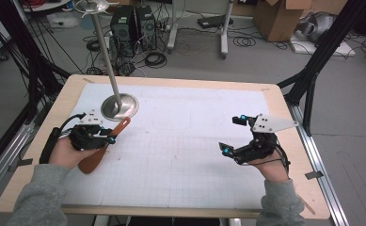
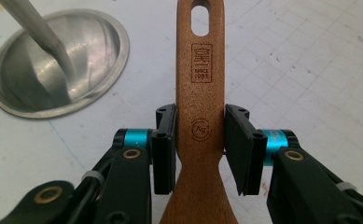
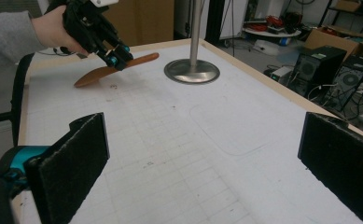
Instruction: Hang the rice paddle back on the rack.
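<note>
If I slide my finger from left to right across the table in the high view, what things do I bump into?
Left gripper, shut on the wooden spatula → metal stand base → bare white mat → right gripper, jaws open and holding nothing.

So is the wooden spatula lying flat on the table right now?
No, the left tongs grip the wooden spatula by its handle and hold it tilted, handle end raised off the table.
</note>
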